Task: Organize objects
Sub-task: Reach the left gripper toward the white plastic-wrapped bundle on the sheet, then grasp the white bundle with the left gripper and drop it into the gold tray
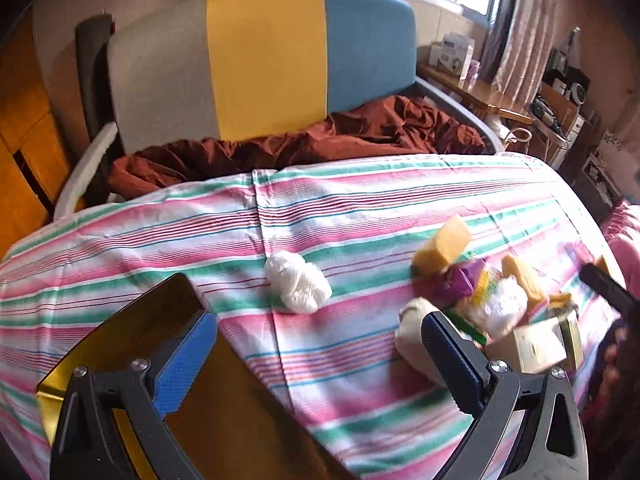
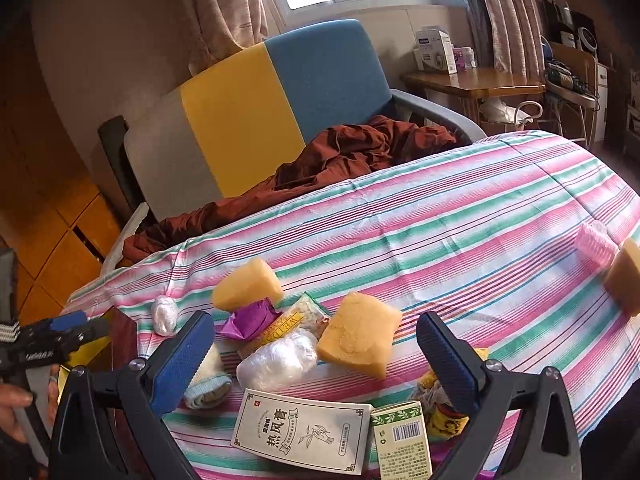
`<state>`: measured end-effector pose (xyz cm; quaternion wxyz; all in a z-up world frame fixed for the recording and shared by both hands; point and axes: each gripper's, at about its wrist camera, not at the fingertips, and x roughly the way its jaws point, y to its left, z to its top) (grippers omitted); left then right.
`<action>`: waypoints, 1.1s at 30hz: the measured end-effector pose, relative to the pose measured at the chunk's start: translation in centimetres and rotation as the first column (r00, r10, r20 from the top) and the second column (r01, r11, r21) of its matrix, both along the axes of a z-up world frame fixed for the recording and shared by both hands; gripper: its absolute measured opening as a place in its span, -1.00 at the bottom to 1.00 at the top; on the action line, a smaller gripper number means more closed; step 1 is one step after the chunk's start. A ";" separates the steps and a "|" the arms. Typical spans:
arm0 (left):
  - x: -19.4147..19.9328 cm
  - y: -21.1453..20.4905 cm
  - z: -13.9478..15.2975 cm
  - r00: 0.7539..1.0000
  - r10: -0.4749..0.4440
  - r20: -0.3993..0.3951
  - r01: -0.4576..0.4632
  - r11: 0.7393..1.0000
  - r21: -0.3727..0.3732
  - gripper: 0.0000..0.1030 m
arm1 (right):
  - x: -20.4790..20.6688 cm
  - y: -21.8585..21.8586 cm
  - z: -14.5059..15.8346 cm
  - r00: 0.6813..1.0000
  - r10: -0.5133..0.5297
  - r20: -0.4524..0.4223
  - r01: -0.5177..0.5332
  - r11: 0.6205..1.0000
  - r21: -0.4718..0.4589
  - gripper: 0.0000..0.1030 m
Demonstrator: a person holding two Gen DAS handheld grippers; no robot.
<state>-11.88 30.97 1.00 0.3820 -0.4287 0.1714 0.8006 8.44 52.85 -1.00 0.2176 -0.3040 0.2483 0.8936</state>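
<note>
A pile of small objects lies on the striped cloth (image 2: pixel 460 216): two yellow sponges (image 2: pixel 360 334) (image 2: pixel 246 284), a purple wrapper (image 2: pixel 250 318), a clear plastic ball (image 2: pixel 278 360), a white medicine box (image 2: pixel 302 430), a rolled sock (image 2: pixel 208 380). My right gripper (image 2: pixel 316 346) is open and empty just over the pile. My left gripper (image 1: pixel 318 342) is open and empty above the cloth, beside a brown and gold box (image 1: pixel 160 320). A white plastic ball (image 1: pixel 298 286) lies alone ahead of it. The pile shows at right (image 1: pixel 480 292).
A pink roller (image 2: pixel 596 242) and another sponge (image 2: pixel 626 276) lie at the cloth's right edge. A grey, yellow and blue chair (image 1: pixel 264 64) with brown fabric (image 1: pixel 320 136) stands behind. A wooden desk (image 2: pixel 472 80) with boxes stands at back right.
</note>
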 end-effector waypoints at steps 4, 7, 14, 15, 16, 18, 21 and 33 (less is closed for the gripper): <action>-2.8 3.2 -2.2 0.998 0.017 0.057 -0.014 0.998 -0.060 0.88 | -0.5 -0.9 0.2 0.999 0.045 0.005 -0.045 0.999 0.030 1.00; -4.7 5.1 -4.4 0.993 0.046 0.109 -0.034 0.993 -0.113 0.66 | -0.8 -1.3 0.3 0.997 0.077 0.009 -0.077 0.996 0.042 1.00; -6.7 7.1 -8.0 0.980 0.098 0.171 -0.063 0.978 -0.197 0.40 | -1.3 -2.0 0.4 0.992 0.123 0.028 -0.125 0.990 0.067 1.00; -6.7 7.3 -8.3 0.979 0.104 0.176 -0.067 0.977 -0.203 0.27 | -1.4 -2.1 0.4 0.991 0.128 0.031 -0.129 0.989 0.069 1.00; -6.8 7.4 -8.5 0.979 0.106 0.176 -0.069 0.976 -0.208 0.17 | -1.5 -2.2 0.3 0.991 0.133 0.033 -0.135 0.988 0.070 1.00; -6.7 7.6 -9.0 0.976 0.105 0.190 -0.064 0.975 -0.211 -0.25 | -1.6 -2.4 0.2 0.989 0.141 0.041 -0.144 0.987 0.073 1.00; -6.2 7.2 -8.9 0.980 0.095 0.175 -0.062 0.981 -0.184 -0.32 | -1.7 -2.5 0.1 0.987 0.153 0.049 -0.157 0.985 0.073 1.00; 0.0 0.4 -2.5 0.995 0.033 0.090 -0.034 0.999 0.008 -0.31 | -5.9 -7.5 -0.9 0.918 0.365 0.152 -0.383 0.917 0.112 0.89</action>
